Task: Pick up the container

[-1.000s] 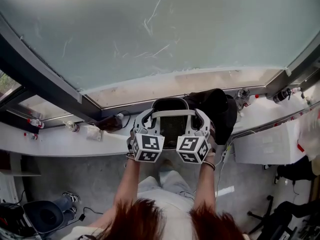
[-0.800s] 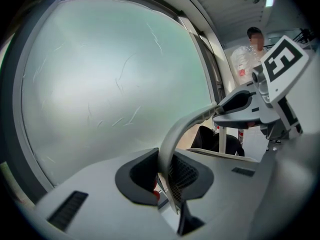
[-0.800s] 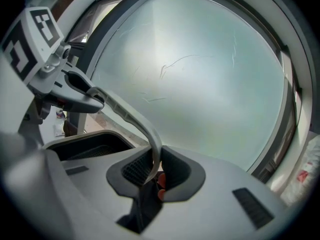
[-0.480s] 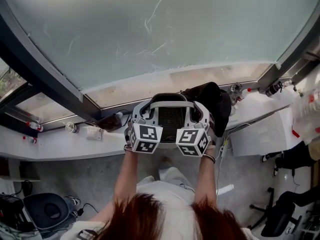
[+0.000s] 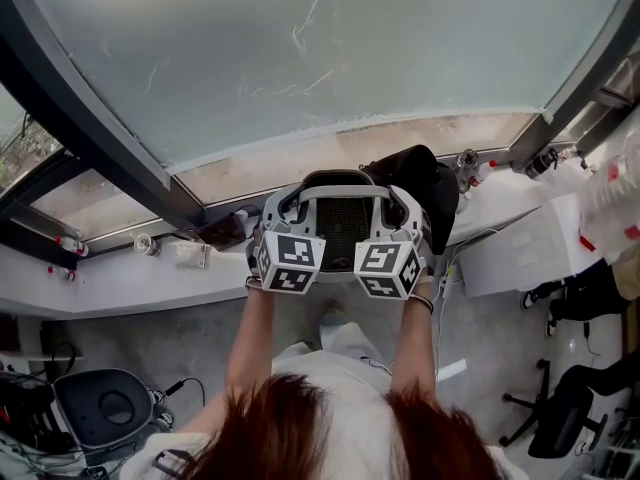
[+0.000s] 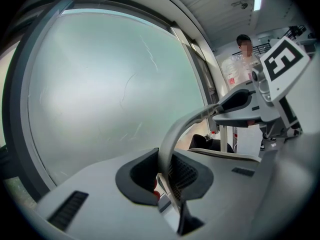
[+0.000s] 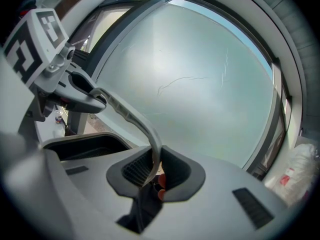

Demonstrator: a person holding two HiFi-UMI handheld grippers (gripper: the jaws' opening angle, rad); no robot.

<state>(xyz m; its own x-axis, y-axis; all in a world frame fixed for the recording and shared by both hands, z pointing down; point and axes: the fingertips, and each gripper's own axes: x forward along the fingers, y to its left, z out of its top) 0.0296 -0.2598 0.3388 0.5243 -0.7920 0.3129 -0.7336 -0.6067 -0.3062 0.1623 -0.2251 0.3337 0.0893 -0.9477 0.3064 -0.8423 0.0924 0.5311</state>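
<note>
1. At the far left of the head view, a dark round stool (image 5: 105, 408) stands on the grey floor (image 5: 190, 348), well apart from the grippers.
2. Above it, a white ledge (image 5: 100, 288) runs under a large frosted window (image 5: 300, 58) with a dark frame (image 5: 90, 158). A few small items sit on the ledge, too small to make out.
3. The left gripper (image 5: 278, 218) reaches forward from the person's left hand. In the left gripper view, the left gripper's (image 6: 167, 181) jaws are drawn nearly together and pinch the thin grey rim (image 6: 172, 134) of the container.
4. The container (image 5: 340, 230) is grey with a black mesh inside. It is held up between the two grippers, in front of the ledge and above the person's legs.
5. The right gripper (image 5: 405, 213) holds the opposite side. In the right gripper view, the right gripper's (image 7: 150, 176) jaws clamp on the same curved rim (image 7: 132, 119), which arcs across to the other gripper (image 7: 75, 91).
6. A black cloth bundle (image 5: 425, 188) lies on the ledge just behind the right gripper.
7. Further right, a white box (image 5: 520, 258) sits below the ledge, and an office chair (image 5: 560, 418) stands near the corner.
8. The left gripper view also shows a person in a white top (image 6: 242, 59) standing in the background.
</note>
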